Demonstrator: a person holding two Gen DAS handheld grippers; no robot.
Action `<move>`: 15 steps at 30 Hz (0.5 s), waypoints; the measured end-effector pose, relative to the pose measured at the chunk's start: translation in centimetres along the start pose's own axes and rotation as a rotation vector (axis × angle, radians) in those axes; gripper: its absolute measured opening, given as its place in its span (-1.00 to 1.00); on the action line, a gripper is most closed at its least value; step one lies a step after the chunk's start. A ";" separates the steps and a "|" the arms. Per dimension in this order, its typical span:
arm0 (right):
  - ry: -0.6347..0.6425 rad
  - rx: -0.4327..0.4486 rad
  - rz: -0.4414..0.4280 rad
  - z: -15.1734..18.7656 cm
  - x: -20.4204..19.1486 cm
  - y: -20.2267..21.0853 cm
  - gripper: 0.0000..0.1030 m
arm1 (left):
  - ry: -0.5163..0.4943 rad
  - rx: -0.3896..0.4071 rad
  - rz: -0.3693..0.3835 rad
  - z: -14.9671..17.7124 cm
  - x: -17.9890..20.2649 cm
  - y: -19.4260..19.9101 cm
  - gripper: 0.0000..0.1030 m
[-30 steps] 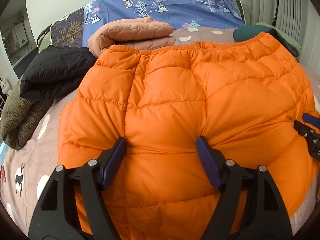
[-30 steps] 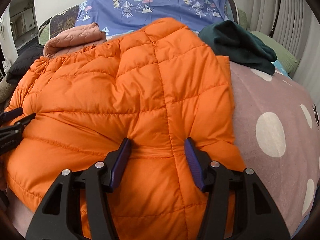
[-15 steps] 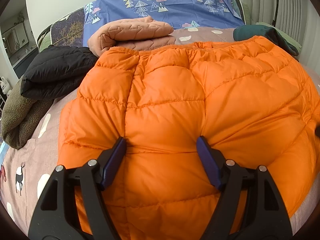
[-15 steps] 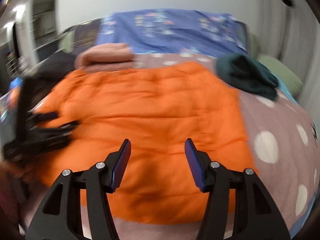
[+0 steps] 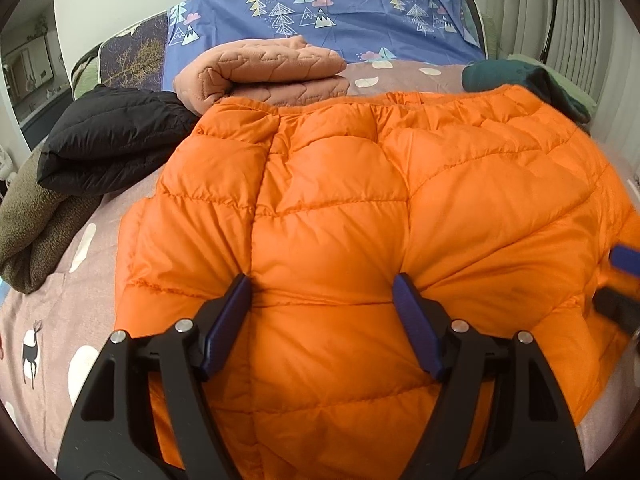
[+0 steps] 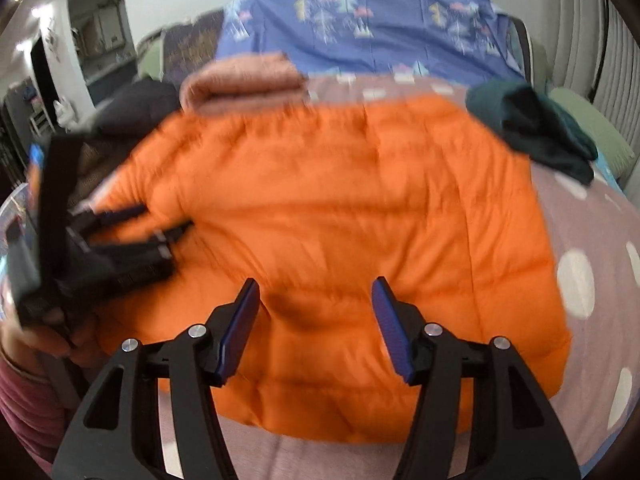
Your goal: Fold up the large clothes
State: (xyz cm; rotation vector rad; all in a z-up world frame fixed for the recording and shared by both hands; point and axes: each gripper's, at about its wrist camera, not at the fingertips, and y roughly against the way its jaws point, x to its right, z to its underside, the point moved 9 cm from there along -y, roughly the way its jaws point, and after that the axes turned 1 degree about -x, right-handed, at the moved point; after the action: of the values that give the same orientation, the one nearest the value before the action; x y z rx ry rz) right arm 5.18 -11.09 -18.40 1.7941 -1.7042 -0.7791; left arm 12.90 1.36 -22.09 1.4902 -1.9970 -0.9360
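Note:
A big orange quilted puffer jacket (image 5: 360, 208) lies spread on the bed; it also shows in the right wrist view (image 6: 352, 220). My left gripper (image 5: 322, 284) is open, its blue pads pressed down into the jacket's near part, with fabric bulging between them. It shows at the left of the right wrist view (image 6: 164, 224). My right gripper (image 6: 314, 288) is open and empty, held above the jacket's near edge. Its blurred tip shows at the right edge of the left wrist view (image 5: 624, 280).
A folded black jacket (image 5: 112, 140) and a brown fleece (image 5: 28, 220) lie at the left. A folded pink quilted item (image 5: 264, 68) lies behind the jacket. A dark green garment (image 6: 536, 124) lies at the back right. A blue tree-print sheet (image 5: 340, 16) covers the back.
My right gripper has lifted off the jacket and pulled back and up, so the whole jacket is in its view. The jacket's raised right side has dropped flat. My left gripper has stayed put.

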 end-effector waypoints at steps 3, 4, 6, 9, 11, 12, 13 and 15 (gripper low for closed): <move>0.034 -0.073 -0.004 1.0 -1.1 -1.8 0.15 | 0.004 0.002 0.010 0.0 -0.1 0.1 0.46; 0.028 -0.150 -0.001 2.3 -1.1 -3.6 0.17 | 0.003 0.005 0.013 -0.1 -0.1 0.2 0.46; 0.013 -0.164 0.001 2.8 -0.6 -4.7 0.21 | 0.016 0.011 0.031 -0.1 -0.5 0.6 0.45; -0.037 -0.180 -0.058 1.2 -0.6 -3.3 0.21 | 0.094 0.060 0.083 -0.7 -2.1 2.7 0.45; -0.042 -0.134 -0.093 -1.0 -0.8 -2.1 0.21 | 0.145 0.121 0.105 -1.5 -4.2 4.7 0.47; -0.027 -0.102 -0.088 -2.2 -0.9 -1.6 0.21 | 0.165 0.145 0.080 -1.7 -5.7 5.4 0.48; -0.004 -0.062 -0.071 -3.6 -1.1 -1.3 0.21 | 0.177 0.163 0.054 -1.9 -7.0 5.9 0.52; 0.022 -0.001 -0.052 -5.6 -1.6 -1.4 0.21 | 0.194 0.165 0.013 -1.8 -9.1 5.8 0.54</move>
State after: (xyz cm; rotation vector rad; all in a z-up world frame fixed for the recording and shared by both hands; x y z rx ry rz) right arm 10.19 -9.47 -15.48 1.8458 -1.6489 -0.7789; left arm 13.22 10.60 -16.28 1.5883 -1.9772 -0.6075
